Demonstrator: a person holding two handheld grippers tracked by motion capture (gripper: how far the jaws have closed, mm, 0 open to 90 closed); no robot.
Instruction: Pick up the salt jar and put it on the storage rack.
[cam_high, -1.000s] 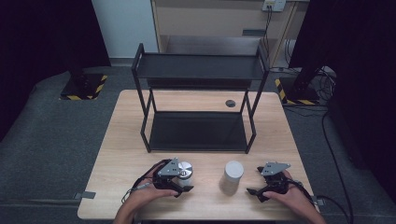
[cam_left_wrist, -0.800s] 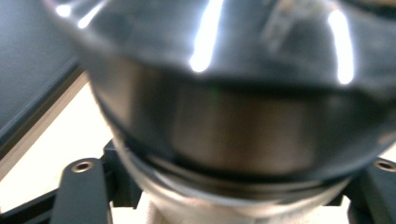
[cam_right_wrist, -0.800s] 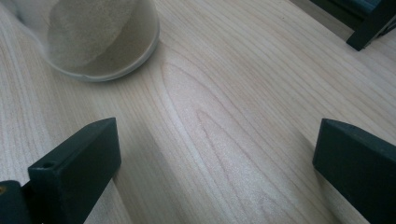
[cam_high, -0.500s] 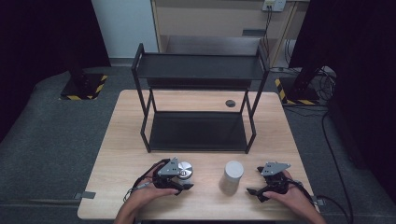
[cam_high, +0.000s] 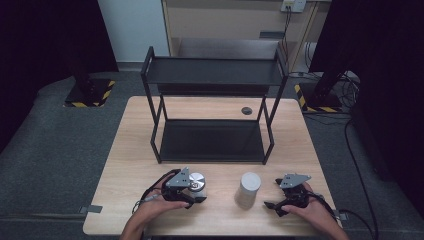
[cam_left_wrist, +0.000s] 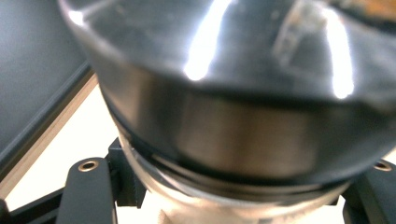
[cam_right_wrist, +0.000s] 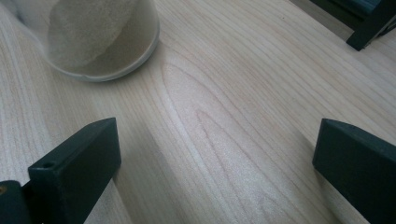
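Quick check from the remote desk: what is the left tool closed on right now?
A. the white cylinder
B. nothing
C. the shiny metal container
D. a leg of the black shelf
C: the left tool has its jaws pressed on either side of the shiny metal container.

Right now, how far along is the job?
Early. Done: the left tool has just closed on the shiny metal container, which sits on the table. In hand: that grip only. Left: the white cup stands untouched beside the open right tool; both rack shelves look bare.
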